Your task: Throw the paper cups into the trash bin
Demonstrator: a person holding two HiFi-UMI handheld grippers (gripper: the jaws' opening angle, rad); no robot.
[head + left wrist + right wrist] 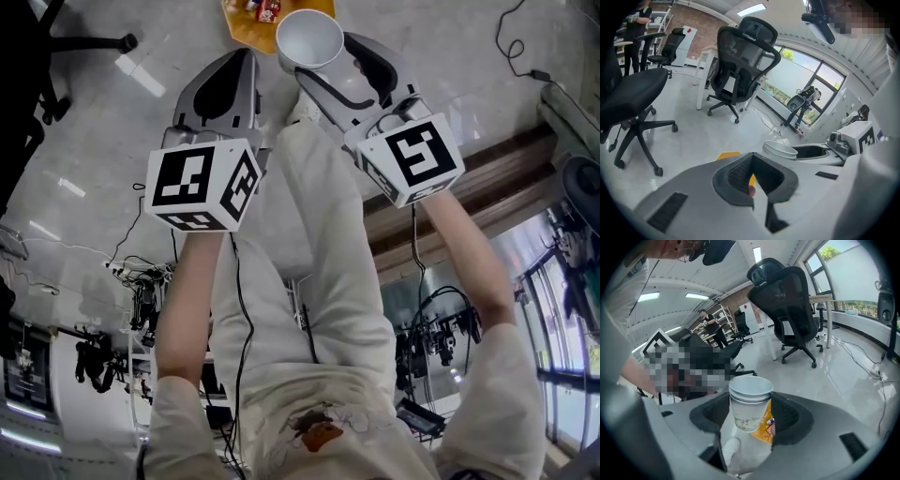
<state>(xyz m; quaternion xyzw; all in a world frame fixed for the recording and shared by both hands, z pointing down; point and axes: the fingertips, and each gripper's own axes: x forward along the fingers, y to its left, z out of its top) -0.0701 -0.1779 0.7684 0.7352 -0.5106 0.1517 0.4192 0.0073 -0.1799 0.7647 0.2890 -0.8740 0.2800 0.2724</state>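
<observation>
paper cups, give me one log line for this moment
right gripper: shut on paper cups | left gripper: shut, empty | cups: stacked, upright

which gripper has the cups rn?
The right gripper, at the head view's right: its jaws clamp the stacked paper cups. The left gripper is shut, with nothing between its jaws.

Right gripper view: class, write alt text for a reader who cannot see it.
The right gripper holds a stack of white paper cups upright between its jaws. A black office chair stands behind on the pale floor.
</observation>
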